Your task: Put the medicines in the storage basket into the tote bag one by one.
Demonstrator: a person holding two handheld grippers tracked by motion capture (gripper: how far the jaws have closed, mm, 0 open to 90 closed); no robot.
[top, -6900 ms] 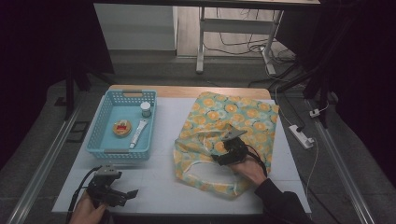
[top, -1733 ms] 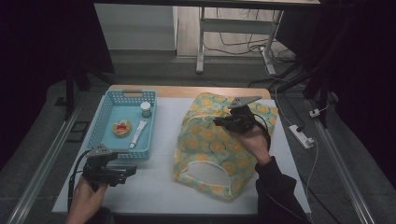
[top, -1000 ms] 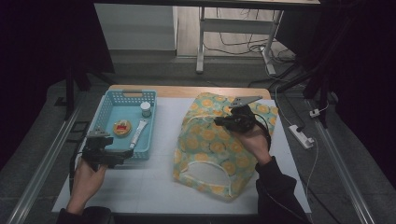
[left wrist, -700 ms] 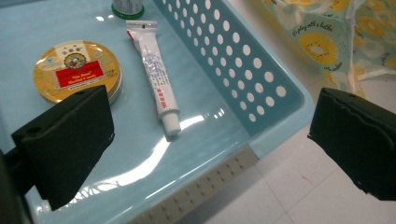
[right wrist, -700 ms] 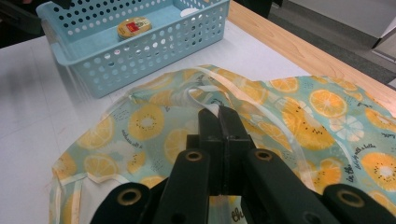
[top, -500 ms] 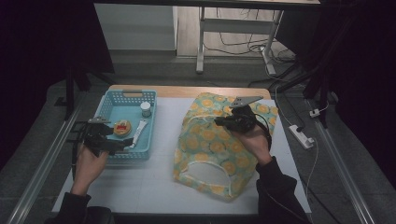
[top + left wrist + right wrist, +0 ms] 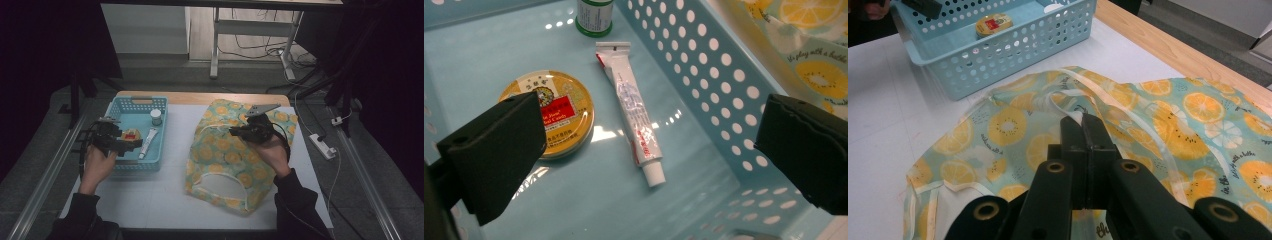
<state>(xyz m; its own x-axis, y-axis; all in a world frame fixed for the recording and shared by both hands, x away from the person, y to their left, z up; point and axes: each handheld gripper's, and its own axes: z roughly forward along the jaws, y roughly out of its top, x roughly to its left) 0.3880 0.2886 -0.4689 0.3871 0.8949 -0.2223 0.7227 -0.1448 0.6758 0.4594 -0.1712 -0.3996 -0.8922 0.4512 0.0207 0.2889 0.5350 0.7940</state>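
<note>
A cloth bag (image 7: pixel 227 155) printed with lemon slices lies on the white table, its mouth toward the person. My right gripper (image 7: pixel 235 132) is shut on the bag's white strap (image 7: pixel 1075 116) and holds that edge raised off the table. My left gripper (image 7: pixel 131 145) hovers open over the near end of a light blue basket (image 7: pixel 150 162). Below its wide-apart jaws in the left gripper view lie a round yellow tin (image 7: pixel 556 107) and a white tube (image 7: pixel 629 107), neither of them touched. A small green-capped bottle (image 7: pixel 594 15) stands at the basket's far end.
The basket's perforated wall (image 7: pixel 724 95) rises between the left gripper and the bag. A wooden strip (image 7: pixel 200 97) runs along the table's far edge. Metal rails (image 7: pixel 45 165) flank the table, and a power strip (image 7: pixel 320 145) lies off its right side.
My left hand has moved from the table's front left corner forward to the basket, and its gripper now hangs over the tin and tube. The right gripper and the raised bag stayed still.
</note>
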